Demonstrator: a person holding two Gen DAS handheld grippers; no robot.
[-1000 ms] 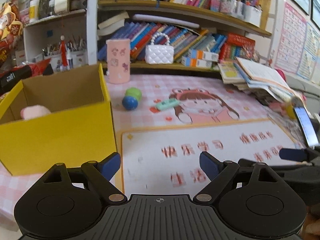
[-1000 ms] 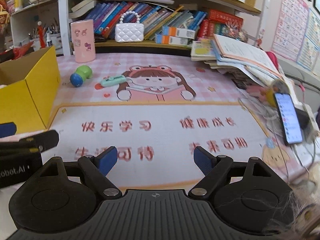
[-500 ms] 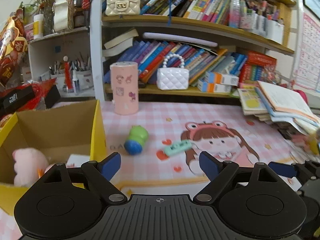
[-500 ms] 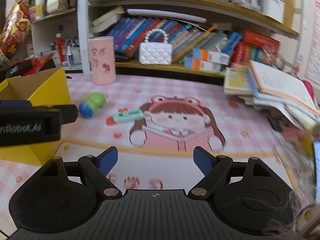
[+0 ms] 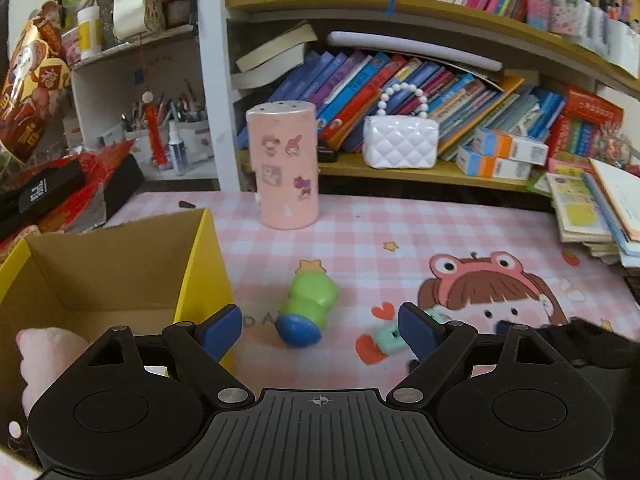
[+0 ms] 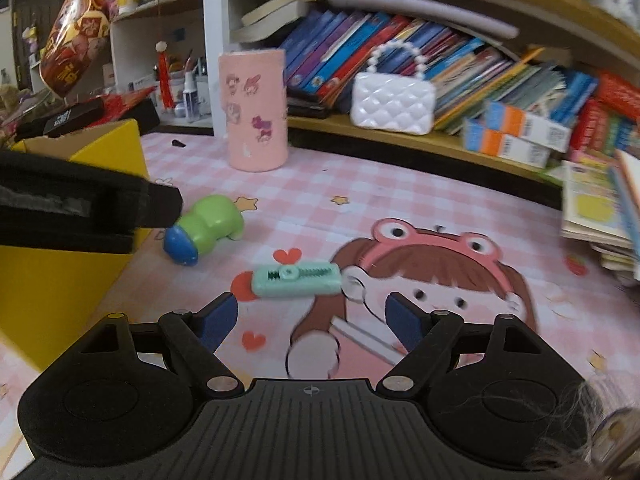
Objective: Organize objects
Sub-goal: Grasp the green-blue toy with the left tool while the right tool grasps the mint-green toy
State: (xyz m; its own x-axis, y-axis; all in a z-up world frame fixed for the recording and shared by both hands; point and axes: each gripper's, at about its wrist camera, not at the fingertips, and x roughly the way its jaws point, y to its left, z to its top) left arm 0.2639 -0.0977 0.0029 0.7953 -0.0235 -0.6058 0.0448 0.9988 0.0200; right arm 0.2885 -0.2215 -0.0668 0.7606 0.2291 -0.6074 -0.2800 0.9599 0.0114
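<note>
A green and blue toy (image 5: 307, 309) lies on its side on the pink mat, right of the yellow box (image 5: 200, 276). It also shows in the right wrist view (image 6: 204, 230). A mint green clip-like piece (image 6: 297, 279) lies just beyond my right gripper (image 6: 310, 322), which is open and empty. In the left wrist view the mint piece (image 5: 386, 336) is partly hidden by a finger. My left gripper (image 5: 320, 330) is open and empty, with the green toy just beyond its fingertips. A pink plush (image 5: 44, 354) sits in the box.
A pink cylinder (image 5: 283, 164) with stickers stands at the back of the mat. A white quilted purse (image 5: 400, 146) sits on the bookshelf. A stack of books (image 5: 592, 212) lies at the right. Red packaging (image 5: 72, 184) lies behind the box.
Both grippers have moved forward over the mat toward the green toy and the mint piece, which now look closer. Both stay open.
</note>
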